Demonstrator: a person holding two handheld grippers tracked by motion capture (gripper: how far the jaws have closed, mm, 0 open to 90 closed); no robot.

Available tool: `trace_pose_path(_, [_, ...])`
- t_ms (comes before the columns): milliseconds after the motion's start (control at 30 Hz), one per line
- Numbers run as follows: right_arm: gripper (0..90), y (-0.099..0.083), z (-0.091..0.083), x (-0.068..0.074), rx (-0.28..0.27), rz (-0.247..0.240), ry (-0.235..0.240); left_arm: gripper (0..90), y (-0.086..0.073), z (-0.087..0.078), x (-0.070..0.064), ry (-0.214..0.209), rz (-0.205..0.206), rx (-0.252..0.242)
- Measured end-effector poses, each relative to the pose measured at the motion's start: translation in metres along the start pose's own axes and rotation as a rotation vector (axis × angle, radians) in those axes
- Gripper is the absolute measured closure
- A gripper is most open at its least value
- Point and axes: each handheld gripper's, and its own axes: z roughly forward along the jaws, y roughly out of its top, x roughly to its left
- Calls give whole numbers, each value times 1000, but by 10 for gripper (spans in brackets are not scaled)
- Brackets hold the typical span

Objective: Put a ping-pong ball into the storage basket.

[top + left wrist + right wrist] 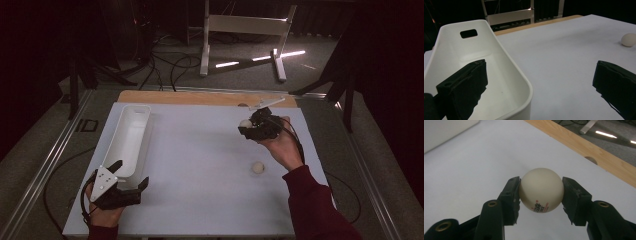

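right gripper (541, 191) up close, jaws clamped on a white ping-pong ball (541, 190), one pad on each side, red and black print on the ball's lower front. in the high view the same ball (245, 123) sits at the tip of the right gripper (248, 126), held above the far right part of the white table (200, 165), well apart from the white bin (129, 137). second ball (257, 167) lies loose on the table near the person's right hand (281, 145)

left gripper (131, 176) rests at the bin's near end, jaws spread wide, nothing between them; in the left gripper view one jaw is inside the bin (522, 82), the other out over the table, loose ball (628, 39) far off to the side

progress, as a judgement: looks like balls go into the bin. bin interior looks empty as far as seen, so nothing delivered yet. one ball picked, carry across and drop left, then the second ball

orientation: ball is round, no long axis, no real heading; only cue is the print facing the right gripper camera and low. bin's long axis runs near-to-far along the table's left side, handle slot (468, 33) in the far end wall
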Motion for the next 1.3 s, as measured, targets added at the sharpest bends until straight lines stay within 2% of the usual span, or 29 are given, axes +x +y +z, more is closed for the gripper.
trace_pose_path(600, [503,19,3,20,-8,-28,22,2,0,0,0,-4,-1,0])
trace_pose_path(1200, [503,35,7,34,-16,-49,34,2,0,0,0,-6,0,-1])
trace_pose_path(1300, [503,37,7,35,-16,-46,48,2,0,0,0,-7,-1,0])
